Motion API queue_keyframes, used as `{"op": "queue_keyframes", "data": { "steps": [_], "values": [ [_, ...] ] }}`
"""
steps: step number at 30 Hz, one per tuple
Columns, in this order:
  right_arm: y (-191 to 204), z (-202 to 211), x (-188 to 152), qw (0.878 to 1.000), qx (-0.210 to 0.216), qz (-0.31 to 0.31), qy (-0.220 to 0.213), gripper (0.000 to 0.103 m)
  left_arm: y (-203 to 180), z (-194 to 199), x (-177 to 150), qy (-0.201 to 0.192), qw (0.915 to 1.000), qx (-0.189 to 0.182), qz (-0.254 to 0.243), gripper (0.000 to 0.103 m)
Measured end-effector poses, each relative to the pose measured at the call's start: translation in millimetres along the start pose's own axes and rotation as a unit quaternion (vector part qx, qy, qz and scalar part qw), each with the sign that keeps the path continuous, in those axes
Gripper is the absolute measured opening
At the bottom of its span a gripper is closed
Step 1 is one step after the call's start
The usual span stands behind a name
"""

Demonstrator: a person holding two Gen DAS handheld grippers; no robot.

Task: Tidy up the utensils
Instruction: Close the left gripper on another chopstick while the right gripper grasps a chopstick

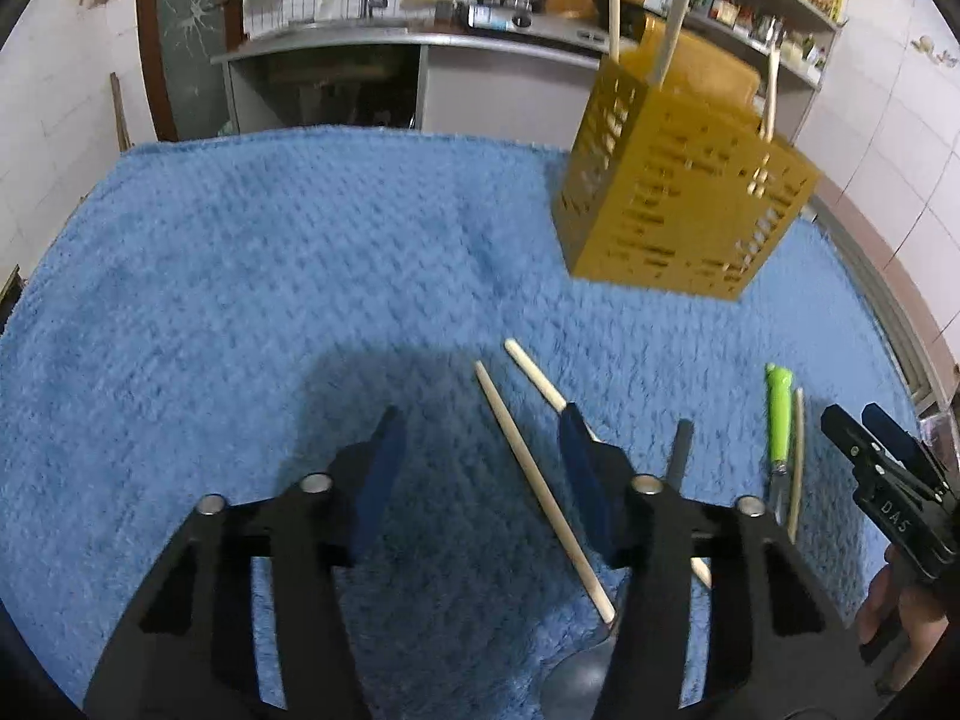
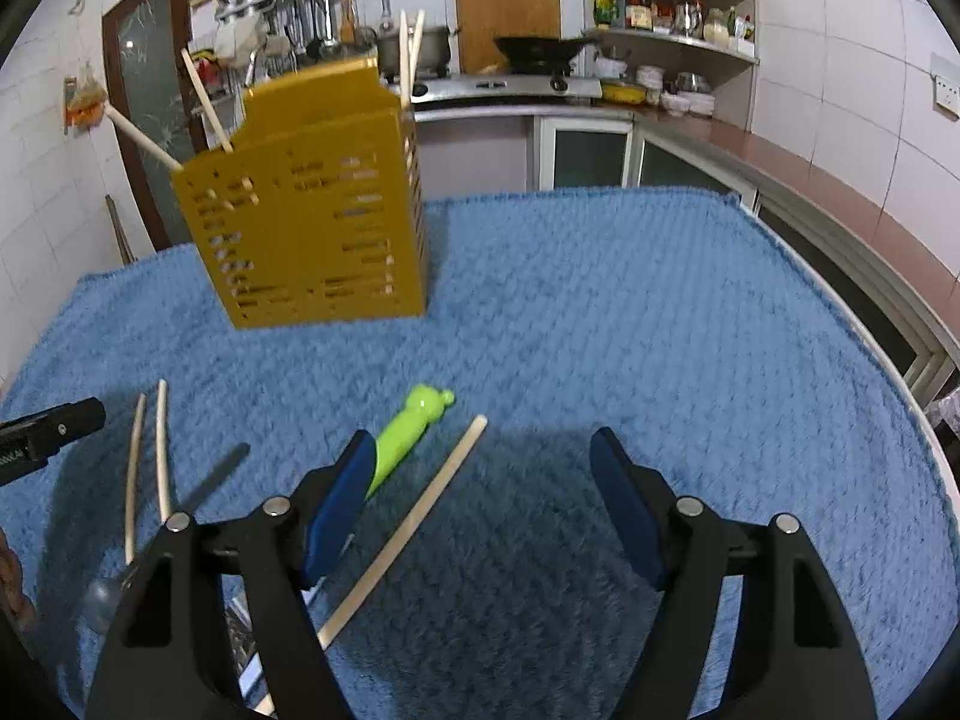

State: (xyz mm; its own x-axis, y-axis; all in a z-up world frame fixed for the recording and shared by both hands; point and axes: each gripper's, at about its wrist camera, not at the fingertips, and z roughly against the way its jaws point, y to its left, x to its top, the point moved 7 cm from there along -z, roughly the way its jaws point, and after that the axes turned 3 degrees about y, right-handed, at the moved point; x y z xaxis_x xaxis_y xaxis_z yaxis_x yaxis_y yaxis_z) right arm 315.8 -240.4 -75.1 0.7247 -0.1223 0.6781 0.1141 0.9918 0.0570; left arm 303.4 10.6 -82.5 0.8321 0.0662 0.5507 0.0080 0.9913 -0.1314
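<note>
A yellow perforated utensil holder (image 1: pixel 678 192) (image 2: pixel 312 210) stands on the blue mat with several wooden sticks in it. My left gripper (image 1: pixel 480 456) is open above the mat; two wooden-handled utensils (image 1: pixel 540 480) lie between and under its fingers, one ending in a metal spoon bowl (image 1: pixel 576 672). A green-handled knife (image 1: pixel 780 414) (image 2: pixel 408 438) and a wooden chopstick (image 1: pixel 797 462) (image 2: pixel 414 522) lie to the right. My right gripper (image 2: pixel 480 468) is open, low over the knife and chopstick; it also shows in the left wrist view (image 1: pixel 870 432).
The blue mat (image 1: pixel 240 270) (image 2: pixel 660 330) covers the table. A dark-handled utensil (image 1: pixel 681 450) (image 2: pixel 222 468) lies beside the wooden ones. Kitchen counter, stove and shelves stand behind. A red counter edge (image 2: pixel 840 192) runs along the right.
</note>
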Motion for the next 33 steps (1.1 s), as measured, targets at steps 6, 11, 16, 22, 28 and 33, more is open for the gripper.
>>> {"op": "queue_keyframes", "data": {
  "steps": [6,11,16,22,28,33],
  "values": [
    [-1.4,-19.7,-7.4,0.999,0.011,-0.029,0.039,0.051,-8.7,-22.6,-4.9,0.042,0.9990,0.009,0.012,0.032],
    [2.5,-30.4,-12.0,0.998,0.003,-0.034,0.060,0.039,-9.9,-31.7,-4.7,0.049,0.9984,0.023,0.014,0.029],
    [8.6,-31.1,-8.8,0.997,-0.024,-0.026,0.069,0.020,-12.1,-36.7,0.6,0.052,0.9978,0.037,0.018,0.022],
    [13.4,-33.5,-4.4,0.997,-0.023,-0.019,0.075,0.008,-18.6,-40.8,5.4,0.048,0.9977,0.048,0.001,0.011],
    [2.0,-31.8,-1.3,0.996,0.006,-0.025,0.084,0.007,-18.8,-38.3,8.0,0.053,0.9980,0.033,-0.005,0.010],
    [1.0,-28.1,-1.3,0.995,0.018,-0.016,0.092,0.007,-15.5,-41.1,13.0,0.067,0.9968,0.023,-0.036,0.011]
  ]
}}
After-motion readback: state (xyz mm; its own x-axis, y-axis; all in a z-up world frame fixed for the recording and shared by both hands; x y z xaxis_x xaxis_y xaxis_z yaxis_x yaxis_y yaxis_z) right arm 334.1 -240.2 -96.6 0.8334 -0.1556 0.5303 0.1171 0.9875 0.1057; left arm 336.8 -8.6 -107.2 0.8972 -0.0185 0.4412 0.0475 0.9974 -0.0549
